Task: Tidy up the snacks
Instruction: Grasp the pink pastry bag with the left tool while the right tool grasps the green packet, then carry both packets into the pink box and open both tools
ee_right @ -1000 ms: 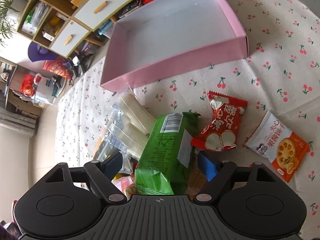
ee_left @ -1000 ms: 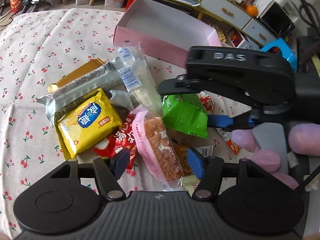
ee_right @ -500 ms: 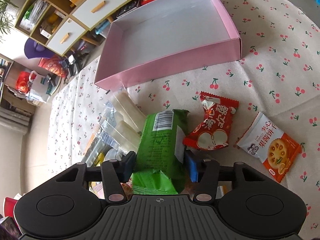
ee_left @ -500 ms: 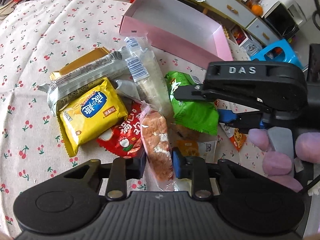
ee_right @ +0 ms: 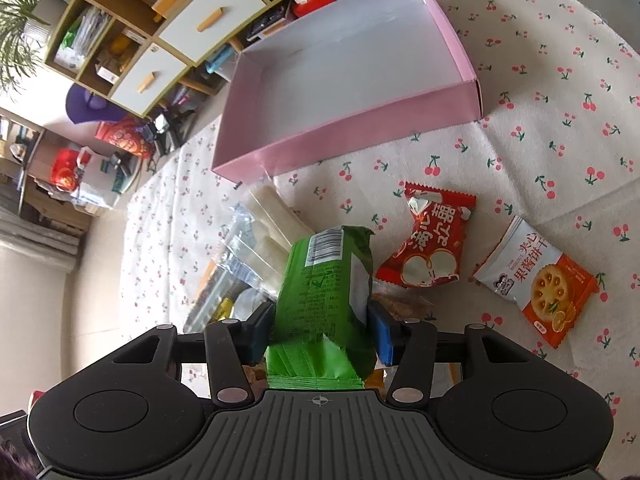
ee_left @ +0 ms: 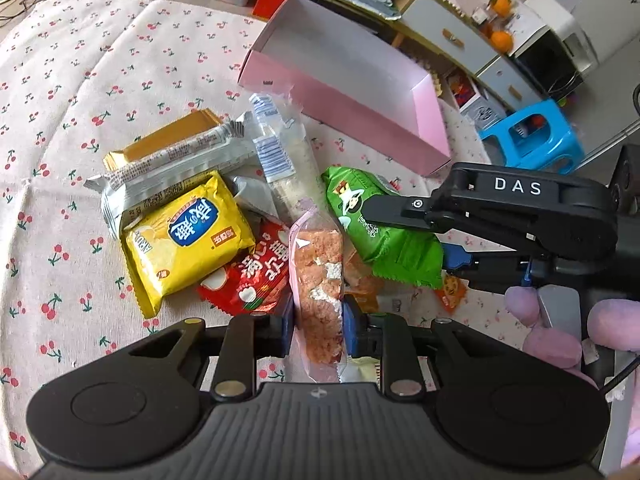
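Nearest the left camera, the left gripper is pinching a long, clear plastic pouch with a pink edge and crumbly orange-pink pieces inside, its blue pads pressing both sides of the pouch's near end. Just beside it, a glossy red crinkled candy wrapper and a puffy yellow foil packet with a blue oval label are lying in the heap, with a silver foil bar wrapper, a flat gold packet and a clear sleeve of pale rice crackers behind them. From the right, the right gripper is reaching in level over the pile, its black body marked DAS in the left view, and its blue pads are squeezing a shiny green pillow-shaped snack bag at the crimped near end. A gloved purple hand is wrapping that tool's handle. To its right, a second red wrapper and a white-and-orange biscuit sachet are resting apart on the cherry-print cotton tablecloth. Farther off, a shallow rectangular pink cardboard box with a white inside is sitting open, its near wall just past the heap, with bare cloth showing around its right corner.
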`<state>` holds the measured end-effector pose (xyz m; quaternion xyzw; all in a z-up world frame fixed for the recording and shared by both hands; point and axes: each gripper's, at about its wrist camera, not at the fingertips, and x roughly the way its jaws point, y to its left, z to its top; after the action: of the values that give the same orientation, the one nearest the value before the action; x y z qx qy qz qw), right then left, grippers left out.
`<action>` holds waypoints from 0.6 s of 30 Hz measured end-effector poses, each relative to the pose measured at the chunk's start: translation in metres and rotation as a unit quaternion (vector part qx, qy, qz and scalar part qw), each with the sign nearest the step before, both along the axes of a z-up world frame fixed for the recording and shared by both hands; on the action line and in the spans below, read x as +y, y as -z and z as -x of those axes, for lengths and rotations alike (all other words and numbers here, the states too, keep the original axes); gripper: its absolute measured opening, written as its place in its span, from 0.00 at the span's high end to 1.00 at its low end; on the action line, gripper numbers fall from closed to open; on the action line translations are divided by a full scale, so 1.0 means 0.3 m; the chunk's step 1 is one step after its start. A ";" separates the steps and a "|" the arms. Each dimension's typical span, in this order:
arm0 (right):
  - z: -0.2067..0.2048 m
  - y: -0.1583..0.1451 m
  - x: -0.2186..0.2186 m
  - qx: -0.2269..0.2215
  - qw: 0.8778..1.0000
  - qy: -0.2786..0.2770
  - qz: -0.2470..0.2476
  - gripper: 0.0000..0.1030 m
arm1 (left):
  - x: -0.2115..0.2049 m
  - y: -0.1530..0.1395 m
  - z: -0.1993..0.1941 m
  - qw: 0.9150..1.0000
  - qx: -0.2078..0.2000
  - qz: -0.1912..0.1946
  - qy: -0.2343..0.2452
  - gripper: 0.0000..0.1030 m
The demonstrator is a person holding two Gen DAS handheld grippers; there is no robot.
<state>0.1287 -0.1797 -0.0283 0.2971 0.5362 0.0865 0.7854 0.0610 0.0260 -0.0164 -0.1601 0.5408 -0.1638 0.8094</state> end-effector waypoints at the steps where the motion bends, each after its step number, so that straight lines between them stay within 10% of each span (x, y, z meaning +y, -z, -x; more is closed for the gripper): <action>1: 0.003 -0.005 -0.006 -0.001 1.000 0.001 -0.004 0.52 | 0.001 -0.003 0.002 1.000 -0.003 0.002 0.000 0.79; 18: -0.011 -0.060 -0.080 -0.024 0.998 0.043 -0.048 0.52 | 0.042 -0.065 -0.043 0.997 -0.055 0.055 -0.019 0.79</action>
<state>0.1321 -0.2038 -0.0104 0.3548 0.4988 0.0851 0.7861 0.0740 0.0387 0.0032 -0.2049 0.4829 -0.1865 0.8307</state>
